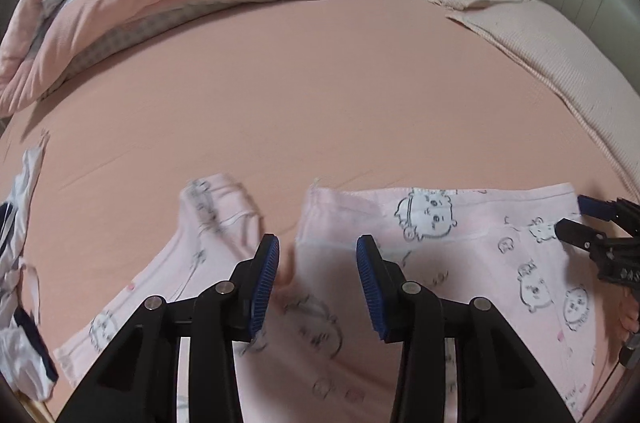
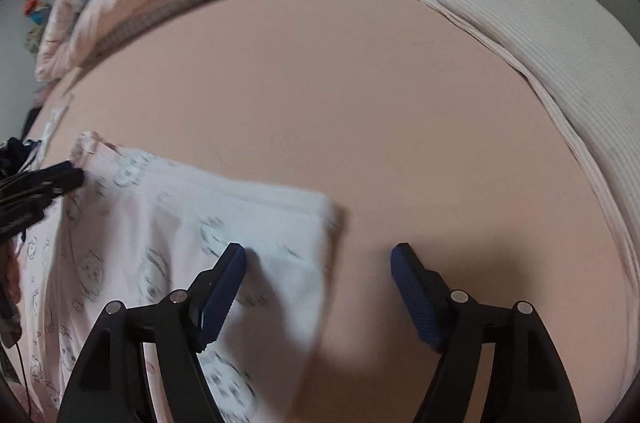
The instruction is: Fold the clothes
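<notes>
Pink printed garment [image 1: 460,255] lies on the bed [image 1: 300,95] beneath both released, spread grippers: left gripper [image 1: 318,277], right gripper [image 2: 318,297].

Soft, even indoor light, moderately dim, with no glare. Both fisheye views bow strongly and darken to black at the corners. Beneath the right gripper [image 2: 318,253] a broad, soft shadow spreads over the sheet [image 2: 360,83]. The pink garment [image 2: 168,223] is motion-blurred near its fingers; ahead of the left gripper [image 1: 317,241] the garment's raised fold smears too.
</notes>
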